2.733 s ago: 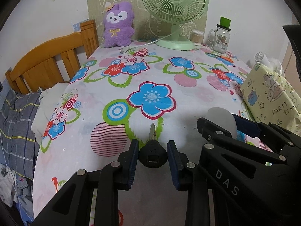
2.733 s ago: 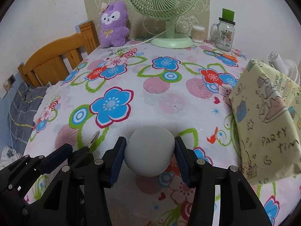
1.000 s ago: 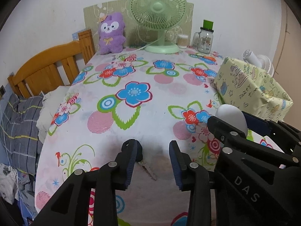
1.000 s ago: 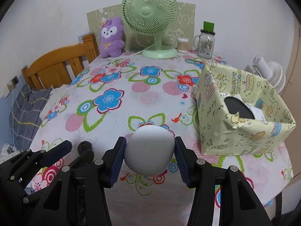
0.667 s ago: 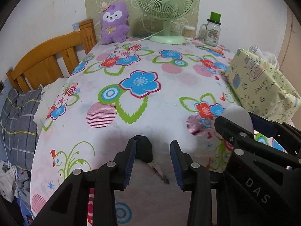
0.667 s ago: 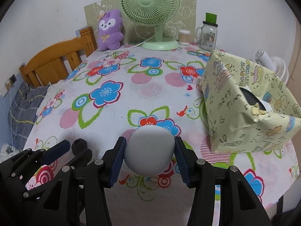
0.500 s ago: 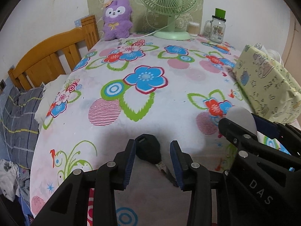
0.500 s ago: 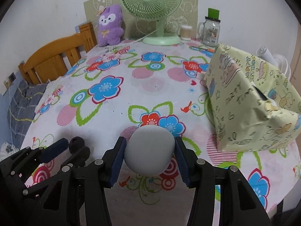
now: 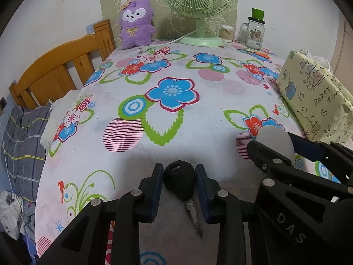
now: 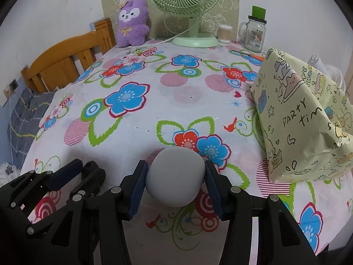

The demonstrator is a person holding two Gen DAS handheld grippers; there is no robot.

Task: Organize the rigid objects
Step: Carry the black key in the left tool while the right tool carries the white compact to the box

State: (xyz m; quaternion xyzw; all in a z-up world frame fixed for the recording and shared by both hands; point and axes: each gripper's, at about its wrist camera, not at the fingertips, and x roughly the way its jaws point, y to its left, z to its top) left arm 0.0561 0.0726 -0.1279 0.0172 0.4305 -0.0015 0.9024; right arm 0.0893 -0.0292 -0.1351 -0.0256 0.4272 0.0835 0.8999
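My left gripper [image 9: 179,170] is shut on a key [image 9: 181,183], its blue pads pressing both sides of the black head. The metal blade points back toward me, low over the floral tablecloth [image 9: 176,132]. To its right, my right gripper [image 9: 284,152] holds a pale grey rounded object [image 9: 275,139]. In the right wrist view my right gripper [image 10: 175,170] is shut on this smooth grey object [image 10: 174,176], and my left gripper [image 10: 85,165] shows at the lower left. A yellow paper-wrapped box [image 10: 304,119] stands at the table's right edge; its inside is hidden.
At the back of the table stand a green fan [image 9: 198,2], a purple plush toy [image 9: 135,28], a glass jar with a green lid [image 9: 254,33] and a cotton-swab pot [image 9: 227,32]. A wooden bed frame [image 9: 55,70] and plaid bedding [image 9: 19,137] lie left.
The key leaned against the left finger between slack jaws; now both pads clamp its head. Both grippers have sunk closer to the table, and the box's open top has dropped from sight.
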